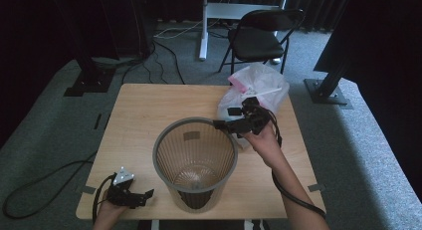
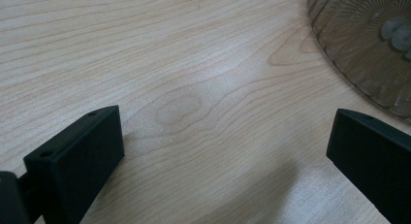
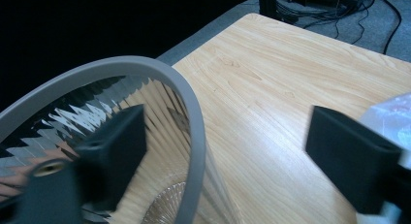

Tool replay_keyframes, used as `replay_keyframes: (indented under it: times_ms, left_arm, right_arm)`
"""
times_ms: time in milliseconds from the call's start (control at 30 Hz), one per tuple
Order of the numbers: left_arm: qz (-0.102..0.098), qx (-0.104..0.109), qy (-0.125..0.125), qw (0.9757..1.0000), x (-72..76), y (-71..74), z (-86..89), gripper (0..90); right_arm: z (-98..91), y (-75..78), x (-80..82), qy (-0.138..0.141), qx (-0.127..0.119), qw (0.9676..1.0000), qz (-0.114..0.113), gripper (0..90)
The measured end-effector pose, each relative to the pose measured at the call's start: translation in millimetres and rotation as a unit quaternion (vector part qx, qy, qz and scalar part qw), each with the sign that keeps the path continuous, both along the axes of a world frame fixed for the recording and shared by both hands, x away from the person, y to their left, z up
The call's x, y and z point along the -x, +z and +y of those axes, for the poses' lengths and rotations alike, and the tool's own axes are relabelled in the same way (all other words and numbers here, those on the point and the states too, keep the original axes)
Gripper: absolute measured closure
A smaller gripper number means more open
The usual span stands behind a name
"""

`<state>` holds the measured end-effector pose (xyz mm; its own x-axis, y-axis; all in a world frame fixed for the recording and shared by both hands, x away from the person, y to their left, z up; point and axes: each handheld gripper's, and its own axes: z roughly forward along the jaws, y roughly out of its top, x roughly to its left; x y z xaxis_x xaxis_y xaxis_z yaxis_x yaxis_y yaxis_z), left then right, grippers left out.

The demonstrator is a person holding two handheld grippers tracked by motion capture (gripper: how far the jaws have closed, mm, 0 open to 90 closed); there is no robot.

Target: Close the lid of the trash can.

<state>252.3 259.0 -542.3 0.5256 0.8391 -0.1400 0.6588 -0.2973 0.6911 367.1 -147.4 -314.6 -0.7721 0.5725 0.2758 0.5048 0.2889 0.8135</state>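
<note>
A translucent ribbed wastebasket [image 1: 164, 135] with a grey rim stands empty on the wooden table [image 1: 144, 105], near its front middle. My right gripper [image 1: 225, 118] is open at the basket's right rim. In the right gripper view the gripper [image 3: 225, 122] straddles the grey rim [image 3: 194, 112], with one jaw inside the basket and the other outside over the table [image 3: 271, 64]. My left gripper [image 1: 148, 194] rests low at the front left corner, open and holding nothing. In the left gripper view its jaws [image 2: 228, 127] stand wide apart over bare wood, and the basket's base [image 2: 368, 49] is at the upper right.
A crumpled clear plastic bag [image 1: 259, 83] with pink contents lies at the table's back right, just behind my right hand, and shows at the right edge [image 3: 395, 112] of the right gripper view. Beyond the table are a black folding chair [image 1: 259, 36], floor cables [image 1: 164, 51] and black stand bases [image 1: 87, 83].
</note>
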Motion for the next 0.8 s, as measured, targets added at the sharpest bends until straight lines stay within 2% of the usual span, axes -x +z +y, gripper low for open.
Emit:
replay_keyframes:
  times_ms: [100,233,267,367,500,800]
  left_arm:
    - [0.000,0.001,0.001,1.0000,0.1,-0.1,-0.1,0.0]
    - [-0.001,0.001,0.001,1.0000,0.4,-0.3,-0.3,0.0]
    - [-0.001,0.001,0.001,1.0000,0.4,-0.3,-0.3,0.0]
    - [-0.001,0.001,0.001,1.0000,0.4,-0.4,-0.3,0.0]
    - [-0.002,0.002,0.001,1.0000,0.4,-0.5,-0.1,0.0]
    - [-0.003,0.002,0.001,1.0000,0.6,-0.6,0.0,0.0]
  right_arm:
    - [-7.8,-2.7,2.4,-0.024,-0.008,0.9996,-0.009,13.1]
    - [-20.0,-3.2,7.9,-0.062,-0.023,0.9975,-0.024,13.2]
    - [-20.0,-3.2,7.9,-0.062,-0.023,0.9975,-0.024,13.2]
    - [-31.2,-2.5,13.6,-0.090,-0.022,0.9950,-0.038,13.2]
    - [-41.2,-3.9,19.2,-0.102,-0.024,0.9933,-0.049,13.4]
    - [-57.0,-13.9,31.7,-0.120,-0.018,0.9909,-0.058,13.4]
